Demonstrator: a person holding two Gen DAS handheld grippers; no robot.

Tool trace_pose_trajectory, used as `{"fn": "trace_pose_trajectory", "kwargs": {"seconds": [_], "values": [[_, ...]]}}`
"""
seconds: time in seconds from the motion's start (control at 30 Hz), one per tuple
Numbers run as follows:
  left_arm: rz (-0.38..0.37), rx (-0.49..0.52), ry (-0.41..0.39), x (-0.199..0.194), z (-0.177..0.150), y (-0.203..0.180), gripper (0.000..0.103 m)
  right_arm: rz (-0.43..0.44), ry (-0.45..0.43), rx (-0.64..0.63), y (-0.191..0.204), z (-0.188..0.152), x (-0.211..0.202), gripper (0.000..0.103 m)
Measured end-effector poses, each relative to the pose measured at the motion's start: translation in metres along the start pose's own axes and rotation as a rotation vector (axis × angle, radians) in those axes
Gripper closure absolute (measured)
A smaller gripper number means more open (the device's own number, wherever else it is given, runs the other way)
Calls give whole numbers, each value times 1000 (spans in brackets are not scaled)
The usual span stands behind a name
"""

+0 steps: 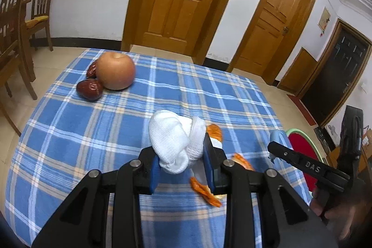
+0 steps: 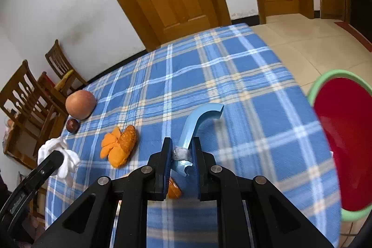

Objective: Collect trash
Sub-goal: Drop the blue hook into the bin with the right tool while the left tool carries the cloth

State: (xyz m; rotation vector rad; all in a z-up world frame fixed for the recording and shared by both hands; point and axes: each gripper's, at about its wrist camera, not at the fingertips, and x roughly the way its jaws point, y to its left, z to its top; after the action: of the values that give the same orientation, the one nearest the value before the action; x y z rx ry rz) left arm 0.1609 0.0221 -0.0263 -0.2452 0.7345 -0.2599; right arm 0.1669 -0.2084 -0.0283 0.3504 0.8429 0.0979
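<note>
Holding trash in both grippers above the checked table (image 2: 232, 76).
Left gripper (image 1: 183, 155) clamps a white cloth (image 1: 172, 138); right gripper (image 2: 182, 155) pinches a blue curved piece (image 2: 197, 120), perhaps plastic; next, carry both to the red bin (image 2: 344, 136) at right.

Left gripper (image 1: 182, 162): jaws clamped on a white cloth (image 1: 173, 141), angled downward.
Right gripper (image 2: 182, 156): jaws pinching a blue curved piece (image 2: 197, 122) (near its lower end), tilted down.

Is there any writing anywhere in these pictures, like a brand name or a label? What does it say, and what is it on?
"DAS": raised letters on the black arm of the right gripper, seen from the left wrist camera.
Raised lettering on the arm of the left gripper, in the right wrist view: too small and blurred to read.
Notice on the wall by the doors: too small to read.
</note>
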Motion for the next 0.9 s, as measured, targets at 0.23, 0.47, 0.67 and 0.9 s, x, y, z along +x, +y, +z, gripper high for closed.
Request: {"fn": "trace_pose_trajectory", "kwargs": {"seconds": [0.23,0.47,0.67,0.9], "values": [[-39,55,20,3,-4,-38,72,-13,-33,27,-23,-12,-38,87],[-76,106,67,13,-15,-81,72,-30,-67,79,-55,-18,-71,87],[-118,153,99,19,-22,-119,72,-50,-93,135,-92,-26,-95,87],[-168,197,132,29,-30,-157,72,-86,-121,199,-138,-31,-114,87]]}}
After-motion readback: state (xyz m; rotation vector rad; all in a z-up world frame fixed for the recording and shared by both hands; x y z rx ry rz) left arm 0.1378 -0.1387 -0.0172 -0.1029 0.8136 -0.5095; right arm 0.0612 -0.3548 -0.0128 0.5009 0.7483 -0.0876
